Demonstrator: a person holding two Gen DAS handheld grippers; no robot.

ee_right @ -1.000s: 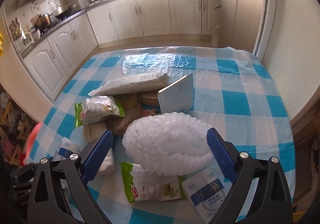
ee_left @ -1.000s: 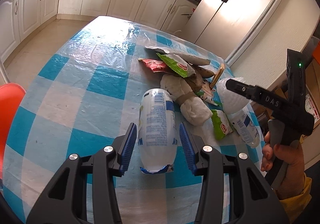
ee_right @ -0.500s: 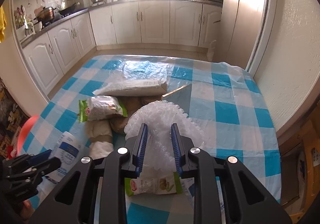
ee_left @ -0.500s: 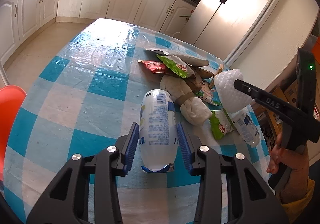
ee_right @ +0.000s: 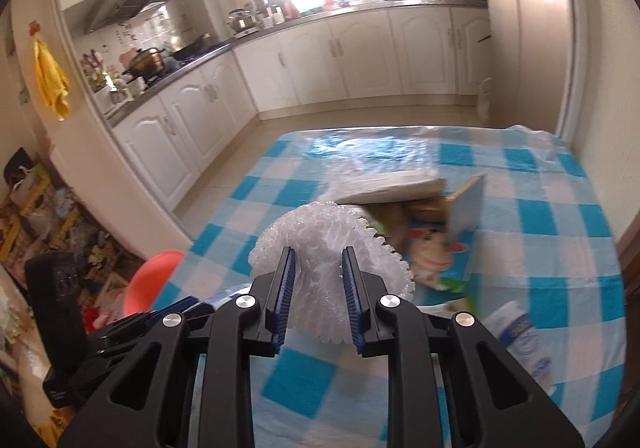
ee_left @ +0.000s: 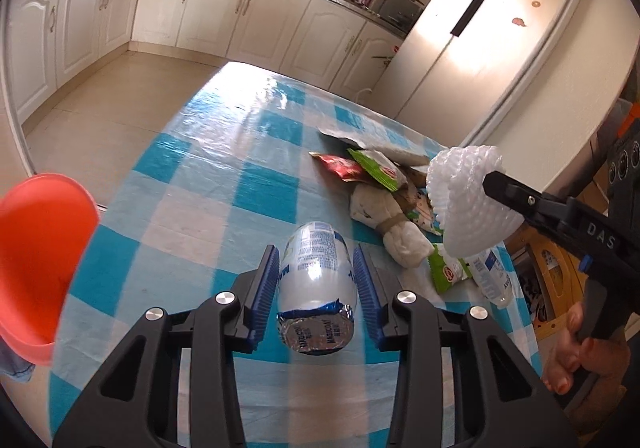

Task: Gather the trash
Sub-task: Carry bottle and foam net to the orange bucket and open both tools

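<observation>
My left gripper is shut on a white and blue snack bag with a foil end, held above the checked table. My right gripper is shut on a white foam fruit net, lifted off the table; the net also shows in the left wrist view. A pile of trash lies on the table: red and green wrappers, a crumpled white paper bundle, a flat packet and a plastic bottle.
An orange plastic bin stands off the table's left edge, also in the right wrist view. White cabinets line the far walls. A fridge stands beyond the table. Cluttered shelves stand at the left.
Both grippers closed, the left on the snack bag and the right on the foam net. Both items have been lifted off the table and the views have swung toward the orange bin.
</observation>
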